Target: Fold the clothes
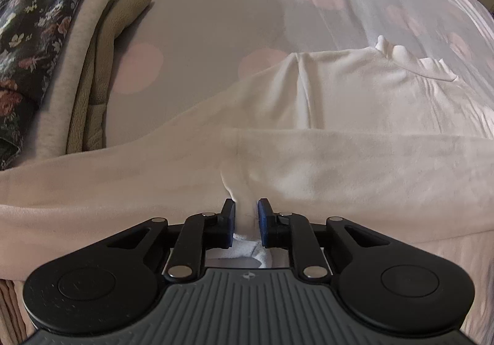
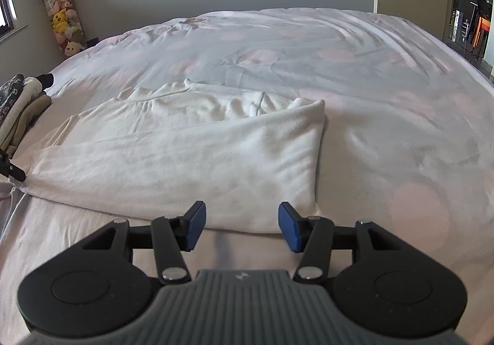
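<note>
1. On the bed (image 2: 386, 73), over a pale cover with pink dots, a white garment (image 2: 191, 153) lies spread out and partly folded, one layer turned over the other.
2. Its near edge runs along the front of the bed, just beyond the right tool (image 2: 241, 221); its ruffled far edge points toward the middle of the bed.
3. Left tool (image 1: 246, 215): jaws nearly together and clamped on a narrow pinch of the white garment (image 1: 339, 116), which rises between the blue pads (image 1: 263, 221) in a small ridge. The fabric around the pinch lies flat on the bed.
4. Right tool: jaws apart, nothing between them. It hangs above the bare cover just short of the garment's near edge, touching no cloth. Blue pads (image 2: 195, 226) clear on both sides.
5. At the left side of the bed (image 1: 216, 20) stands a stack of folded clothes (image 1: 61, 67): a dark floral piece on top, grey and tan pieces beneath. The stack sits apart from the white garment.
6. In the right wrist view, a tall clear tube of plush toys (image 2: 61, 11) stands in the far left corner, a panda toy on its top.
7. An open doorway (image 2: 469, 14) shows at far right.
</note>
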The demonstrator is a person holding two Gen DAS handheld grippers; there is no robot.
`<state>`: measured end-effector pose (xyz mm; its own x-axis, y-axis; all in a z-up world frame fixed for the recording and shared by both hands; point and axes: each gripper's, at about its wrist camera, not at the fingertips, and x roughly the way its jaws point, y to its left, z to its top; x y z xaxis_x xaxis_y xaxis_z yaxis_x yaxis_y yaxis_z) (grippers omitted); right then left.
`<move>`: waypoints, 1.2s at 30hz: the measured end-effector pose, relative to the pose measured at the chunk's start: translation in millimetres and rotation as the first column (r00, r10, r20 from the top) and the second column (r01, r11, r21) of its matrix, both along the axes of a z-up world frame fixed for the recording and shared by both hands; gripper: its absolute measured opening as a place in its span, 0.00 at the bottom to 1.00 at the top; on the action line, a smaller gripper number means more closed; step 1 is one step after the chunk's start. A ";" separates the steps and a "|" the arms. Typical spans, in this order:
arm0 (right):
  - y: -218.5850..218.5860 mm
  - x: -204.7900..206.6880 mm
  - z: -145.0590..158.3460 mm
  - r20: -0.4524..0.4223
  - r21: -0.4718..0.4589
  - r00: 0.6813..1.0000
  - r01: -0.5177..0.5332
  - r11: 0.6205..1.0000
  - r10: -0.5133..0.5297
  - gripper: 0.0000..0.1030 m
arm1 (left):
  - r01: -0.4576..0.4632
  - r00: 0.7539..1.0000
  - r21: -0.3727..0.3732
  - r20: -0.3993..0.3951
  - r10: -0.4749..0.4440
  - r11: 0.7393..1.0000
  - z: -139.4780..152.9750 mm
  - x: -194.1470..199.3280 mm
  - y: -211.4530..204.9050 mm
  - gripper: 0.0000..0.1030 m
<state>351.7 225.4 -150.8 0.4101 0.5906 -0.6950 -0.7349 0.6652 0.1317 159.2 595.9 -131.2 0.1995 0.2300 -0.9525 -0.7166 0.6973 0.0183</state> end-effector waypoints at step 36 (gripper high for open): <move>-7.2 -3.7 9.1 0.011 0.027 1.000 0.000 1.000 0.000 0.57 | 0.208 0.973 0.036 0.092 -0.210 0.978 13.5 56.8 -58.5 0.23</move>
<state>348.1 218.2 -141.8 0.4177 0.6093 -0.6741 -0.7366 0.6614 0.1414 216.0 537.4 -117.7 0.3348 0.1983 -0.9212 -0.5545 0.8319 -0.0224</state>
